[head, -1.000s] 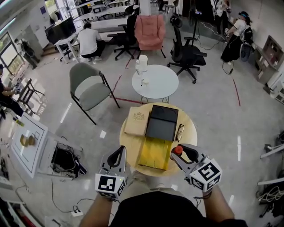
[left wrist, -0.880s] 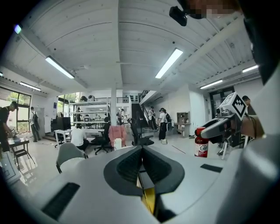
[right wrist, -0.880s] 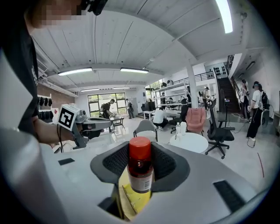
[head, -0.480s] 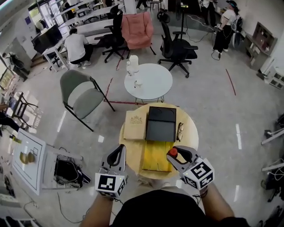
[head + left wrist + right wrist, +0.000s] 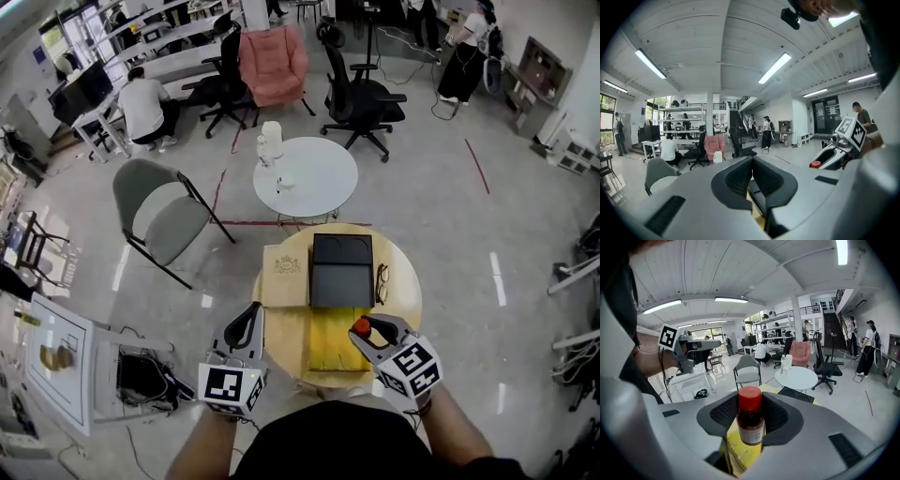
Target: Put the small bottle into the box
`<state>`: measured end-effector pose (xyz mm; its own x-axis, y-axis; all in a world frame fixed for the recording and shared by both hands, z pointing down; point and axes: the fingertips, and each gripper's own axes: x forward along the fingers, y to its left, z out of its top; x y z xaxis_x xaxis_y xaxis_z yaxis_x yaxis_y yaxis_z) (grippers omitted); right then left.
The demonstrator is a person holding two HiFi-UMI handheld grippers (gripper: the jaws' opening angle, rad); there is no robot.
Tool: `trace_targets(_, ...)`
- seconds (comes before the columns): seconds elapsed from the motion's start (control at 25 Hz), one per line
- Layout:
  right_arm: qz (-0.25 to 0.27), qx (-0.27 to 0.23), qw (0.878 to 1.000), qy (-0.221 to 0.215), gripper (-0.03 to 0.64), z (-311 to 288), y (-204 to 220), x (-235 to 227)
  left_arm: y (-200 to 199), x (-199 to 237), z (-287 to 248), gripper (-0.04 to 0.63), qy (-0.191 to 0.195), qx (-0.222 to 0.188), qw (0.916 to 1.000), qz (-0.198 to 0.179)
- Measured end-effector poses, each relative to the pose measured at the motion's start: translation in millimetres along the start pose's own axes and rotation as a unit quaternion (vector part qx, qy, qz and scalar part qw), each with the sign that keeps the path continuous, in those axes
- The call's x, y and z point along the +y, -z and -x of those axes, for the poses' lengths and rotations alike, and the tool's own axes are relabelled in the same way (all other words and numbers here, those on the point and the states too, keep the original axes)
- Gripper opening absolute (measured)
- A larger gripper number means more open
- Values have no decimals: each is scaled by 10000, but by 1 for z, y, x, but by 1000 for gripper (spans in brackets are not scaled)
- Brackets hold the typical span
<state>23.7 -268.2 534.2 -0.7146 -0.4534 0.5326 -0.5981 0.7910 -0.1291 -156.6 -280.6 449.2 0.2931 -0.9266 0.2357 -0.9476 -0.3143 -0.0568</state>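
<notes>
A small bottle [image 5: 750, 420] with a red cap [image 5: 361, 326] and dark contents stands upright between the jaws of my right gripper [image 5: 365, 331], which is shut on it. It hangs above the right edge of a yellow flat panel [image 5: 330, 349] on the near side of the round wooden table [image 5: 405, 302]. Beyond the panel lies the black box [image 5: 341, 271], also seen past the bottle in the right gripper view [image 5: 797, 394]. My left gripper [image 5: 249, 325] hovers at the table's near left edge, its jaws [image 5: 751, 171] pressed together with nothing in them.
A tan flat case [image 5: 285, 277] lies left of the black box, and a pair of glasses [image 5: 382, 282] lies to its right. Past the table stand a white round table [image 5: 307, 178] and a grey chair [image 5: 159, 214]. A person's torso fills the bottom.
My right gripper has drifted slightly left with the bottle, toward the yellow panel. The head view has tilted, so the table sits lower in frame. The left gripper has kept its place.
</notes>
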Motion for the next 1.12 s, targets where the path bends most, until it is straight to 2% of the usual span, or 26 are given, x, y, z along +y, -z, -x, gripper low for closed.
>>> trace_targets(0.44, -65, 509, 9986, -118, 163, -36, 32, -1, 1, 23, -2, 18, -67, 71, 9999, -28)
trace_targets(1.12, -17, 1457, 9890, -260, 161, -71, 115, -3, 21, 28, 16, 18, -393, 189, 9989, 171)
